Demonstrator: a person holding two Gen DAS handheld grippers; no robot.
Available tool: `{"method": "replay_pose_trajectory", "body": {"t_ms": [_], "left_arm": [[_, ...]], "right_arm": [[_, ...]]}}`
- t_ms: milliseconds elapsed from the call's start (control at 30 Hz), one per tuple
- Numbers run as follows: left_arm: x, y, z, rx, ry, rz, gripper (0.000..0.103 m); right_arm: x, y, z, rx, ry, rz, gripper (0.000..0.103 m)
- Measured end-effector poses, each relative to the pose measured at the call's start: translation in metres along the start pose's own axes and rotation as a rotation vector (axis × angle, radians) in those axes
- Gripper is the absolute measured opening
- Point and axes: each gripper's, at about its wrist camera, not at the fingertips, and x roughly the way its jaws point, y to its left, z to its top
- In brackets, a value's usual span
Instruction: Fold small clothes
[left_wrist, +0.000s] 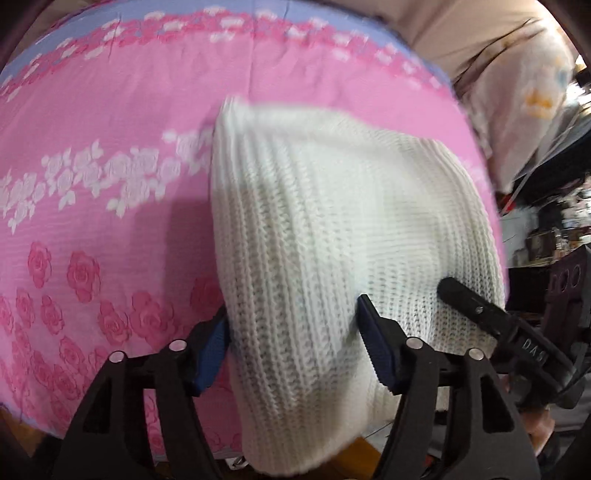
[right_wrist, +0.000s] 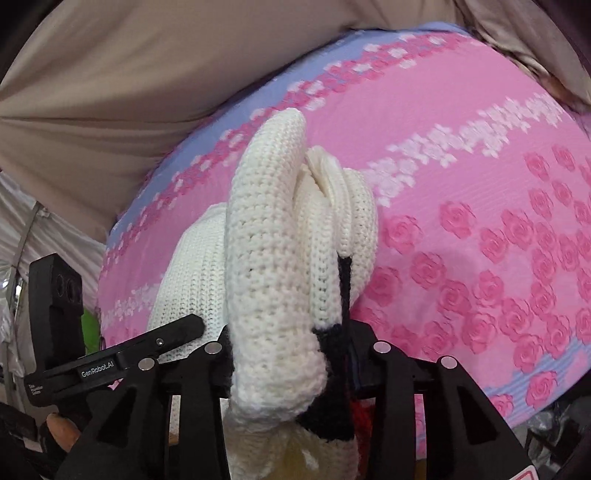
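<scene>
A white knitted garment (left_wrist: 332, 229) hangs over the pink rose-patterned cloth (left_wrist: 110, 147). My left gripper (left_wrist: 293, 325) has its blue-padded fingers (left_wrist: 373, 343) on both sides of the knit's lower part; the jaws stand apart with thick fabric between them. The right gripper's black finger (left_wrist: 476, 310) shows at the knit's right edge. In the right wrist view my right gripper (right_wrist: 291, 343) is shut on a bunched, rolled part of the same knit (right_wrist: 269, 258), which has a black patch (right_wrist: 332, 387). The left gripper (right_wrist: 122, 358) shows at lower left.
The pink cloth (right_wrist: 480, 184) has a lilac border (right_wrist: 221, 118) and covers a raised surface. Beige fabric (right_wrist: 129, 74) lies behind it. A pale printed cloth (left_wrist: 528, 96) and dark clutter (left_wrist: 554, 229) are at the right of the left wrist view.
</scene>
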Motion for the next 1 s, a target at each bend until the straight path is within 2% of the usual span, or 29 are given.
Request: {"method": "replay_pose_trajectory", "body": {"t_ms": [67, 100, 133, 300, 367, 433, 467, 500, 533, 600, 667, 833, 1000], "left_arm": [[0.003, -0.001, -0.004, -0.007, -0.022, 0.011, 0.08], [0.004, -0.001, -0.004, -0.01, -0.026, 0.02, 0.086], [0.007, 0.0, -0.004, -0.014, -0.024, 0.027, 0.088], [0.029, 0.0, 0.005, -0.044, 0.021, 0.002, 0.092], [0.033, 0.001, 0.007, -0.06, 0.036, -0.015, 0.091], [0.028, -0.002, 0.009, -0.064, 0.045, -0.052, 0.073], [0.023, -0.006, 0.01, -0.05, 0.036, -0.052, 0.068], [0.018, -0.01, 0.01, -0.024, 0.029, -0.049, 0.058], [0.011, -0.016, 0.01, 0.003, 0.026, -0.049, 0.051], [-0.001, -0.021, 0.01, 0.027, 0.023, -0.064, 0.047], [-0.017, -0.031, 0.01, 0.058, 0.014, -0.074, 0.047], [-0.064, -0.058, 0.011, 0.155, -0.041, -0.071, 0.047], [-0.12, -0.085, 0.016, 0.234, -0.148, -0.113, 0.047]], "right_arm": [[0.014, -0.023, -0.007, 0.089, 0.035, 0.003, 0.048], [0.015, -0.03, -0.009, 0.123, 0.029, 0.038, 0.053], [0.014, -0.035, -0.011, 0.153, 0.019, 0.068, 0.054], [0.025, -0.027, -0.008, 0.128, 0.031, 0.068, 0.068], [0.035, -0.026, -0.009, 0.144, 0.041, 0.081, 0.069], [0.04, -0.027, -0.01, 0.173, 0.037, 0.091, 0.07], [0.042, -0.028, -0.01, 0.184, 0.031, 0.098, 0.066], [0.039, -0.027, -0.011, 0.184, 0.02, 0.103, 0.055], [0.036, -0.024, -0.011, 0.174, 0.012, 0.103, 0.052], [0.021, -0.018, -0.012, 0.145, -0.018, 0.112, 0.041], [0.005, -0.008, -0.012, 0.112, -0.051, 0.128, 0.038], [-0.045, 0.03, -0.011, -0.011, -0.147, 0.094, 0.037], [-0.098, 0.053, -0.008, -0.061, -0.279, 0.098, 0.037]]}}
